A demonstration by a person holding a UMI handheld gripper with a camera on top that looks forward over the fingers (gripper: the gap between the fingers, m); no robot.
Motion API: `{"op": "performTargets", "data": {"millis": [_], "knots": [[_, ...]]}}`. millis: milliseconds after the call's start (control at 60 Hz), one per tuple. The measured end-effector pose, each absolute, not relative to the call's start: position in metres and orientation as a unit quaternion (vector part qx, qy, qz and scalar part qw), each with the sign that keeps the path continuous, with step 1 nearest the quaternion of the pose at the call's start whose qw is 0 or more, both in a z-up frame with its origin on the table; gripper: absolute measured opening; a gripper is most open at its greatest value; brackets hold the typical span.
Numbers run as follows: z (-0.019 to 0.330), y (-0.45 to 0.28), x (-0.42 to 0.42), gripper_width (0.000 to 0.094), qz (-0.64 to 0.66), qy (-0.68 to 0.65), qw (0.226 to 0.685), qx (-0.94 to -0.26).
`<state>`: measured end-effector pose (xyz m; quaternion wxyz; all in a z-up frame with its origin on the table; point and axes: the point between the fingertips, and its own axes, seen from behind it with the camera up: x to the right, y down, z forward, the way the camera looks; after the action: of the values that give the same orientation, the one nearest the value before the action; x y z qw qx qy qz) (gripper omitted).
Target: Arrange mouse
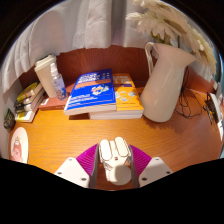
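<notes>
A white computer mouse (113, 158) sits between my gripper's (113, 165) two fingers, its buttons pointing away from me. The magenta pads (87, 157) press against both of its sides, so the fingers are shut on it. It is held just above the wooden desk (60, 135). The mouse's rear end is hidden at the fingers' base.
Ahead stands a tall white pitcher (165, 85) with flowers. Left of it lies a stack of books with a blue cover on top (93, 92). More books and a box (48, 75) stand further left. A round pink object (19, 145) lies at the desk's left edge.
</notes>
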<state>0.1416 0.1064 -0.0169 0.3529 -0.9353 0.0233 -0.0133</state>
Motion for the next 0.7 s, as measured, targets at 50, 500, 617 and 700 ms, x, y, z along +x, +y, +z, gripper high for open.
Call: {"op": "performTargets", "data": {"millis": [50,500,617,700], "knots": [[-0.017,0.106,0.141,0.0461,-0.012,0.022,0.345,-0.938],[0.200,0.135,0.080,0.0416,0.022,0.034,0.469,-0.882],[0.273,0.135,0.013,0.0419,0.049,0.037,0.517,-0.854],[0.290,0.131,-0.046,0.0420,0.061,0.034,0.530,-0.845]]}}
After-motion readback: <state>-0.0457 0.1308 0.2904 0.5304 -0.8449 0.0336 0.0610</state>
